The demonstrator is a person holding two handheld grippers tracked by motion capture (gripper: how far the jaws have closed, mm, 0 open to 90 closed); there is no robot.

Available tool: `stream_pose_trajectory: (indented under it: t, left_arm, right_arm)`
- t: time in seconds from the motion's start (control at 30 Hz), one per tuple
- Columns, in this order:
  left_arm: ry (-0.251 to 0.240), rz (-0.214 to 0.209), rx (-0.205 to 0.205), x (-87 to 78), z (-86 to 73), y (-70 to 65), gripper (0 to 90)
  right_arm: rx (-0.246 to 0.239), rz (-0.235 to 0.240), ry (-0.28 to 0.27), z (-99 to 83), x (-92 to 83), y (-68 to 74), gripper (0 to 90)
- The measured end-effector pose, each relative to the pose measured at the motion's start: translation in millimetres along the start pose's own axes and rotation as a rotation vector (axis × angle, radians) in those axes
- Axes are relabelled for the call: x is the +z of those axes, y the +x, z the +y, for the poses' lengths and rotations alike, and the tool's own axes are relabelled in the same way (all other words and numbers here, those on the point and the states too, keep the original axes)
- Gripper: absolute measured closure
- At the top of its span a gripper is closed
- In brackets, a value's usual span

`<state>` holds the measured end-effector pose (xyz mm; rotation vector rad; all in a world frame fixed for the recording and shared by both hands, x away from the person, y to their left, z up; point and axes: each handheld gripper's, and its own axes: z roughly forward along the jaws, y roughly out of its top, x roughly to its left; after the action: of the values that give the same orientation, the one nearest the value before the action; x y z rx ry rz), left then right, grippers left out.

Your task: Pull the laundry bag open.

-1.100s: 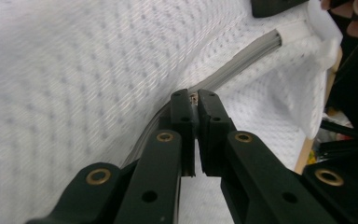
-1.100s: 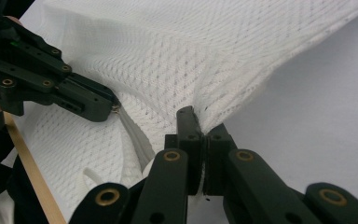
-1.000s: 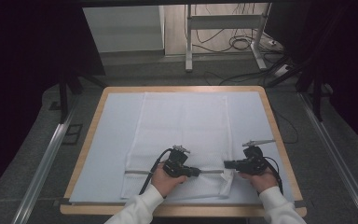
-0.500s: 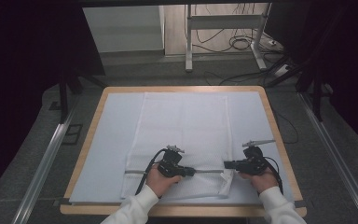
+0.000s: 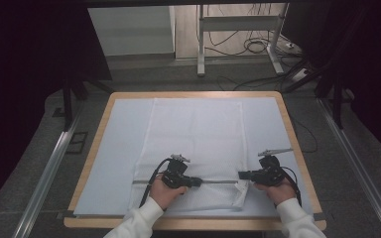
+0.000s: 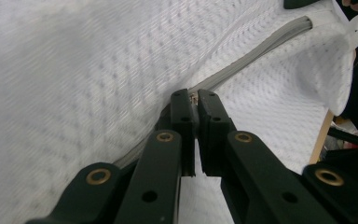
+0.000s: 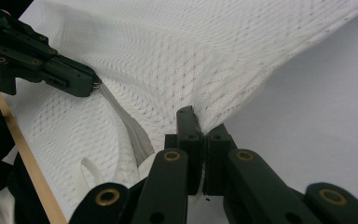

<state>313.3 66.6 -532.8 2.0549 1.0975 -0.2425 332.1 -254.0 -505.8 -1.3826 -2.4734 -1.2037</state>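
A white mesh bag [image 5: 198, 129] lies flat on the table, with a grey zipper [image 5: 218, 182] running along its near end. My left gripper [image 5: 198, 182] points right along that zipper. In the left gripper view its jaws [image 6: 196, 95] are shut on the small metal zipper pull, and the grey zipper [image 6: 261, 51] stretches away beyond them. My right gripper [image 5: 241, 175] points left at the bag's near right corner. Its jaws [image 7: 203, 126] are shut on a bunched fold of the mesh there. The right gripper view also has the left gripper [image 7: 74, 79] at the zipper [image 7: 130, 128].
The bag rests on a pale blue cover [image 5: 119, 148] over a wooden-rimmed table [image 5: 104, 124]. A white fabric loop [image 7: 91, 170] hangs at the bag's corner near the table's front edge. Metal rails, a stand and cables sit on the floor beyond.
My left gripper has slid a little to the left along the zipper, away from the right gripper. The right gripper has stayed put on the bag's corner.
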Motion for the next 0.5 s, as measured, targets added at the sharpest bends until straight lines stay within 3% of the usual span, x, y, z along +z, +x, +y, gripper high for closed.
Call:
stream_pose_trajectory:
  t: [0.17, 0.5]
  left_arm:
    - [-0.011, 0.02, -0.001, -6.1, -4.0, 0.6, 86.7]
    - [-0.018, 0.016, -0.013, -17.6, -10.8, 7.7, 86.7]
  right_arm:
    - [0.0, -0.003, 0.0, -0.1, -0.1, 0.1, 87.3]
    - [-0.003, -0.002, -0.002, -0.4, -0.7, -0.1, 87.3]
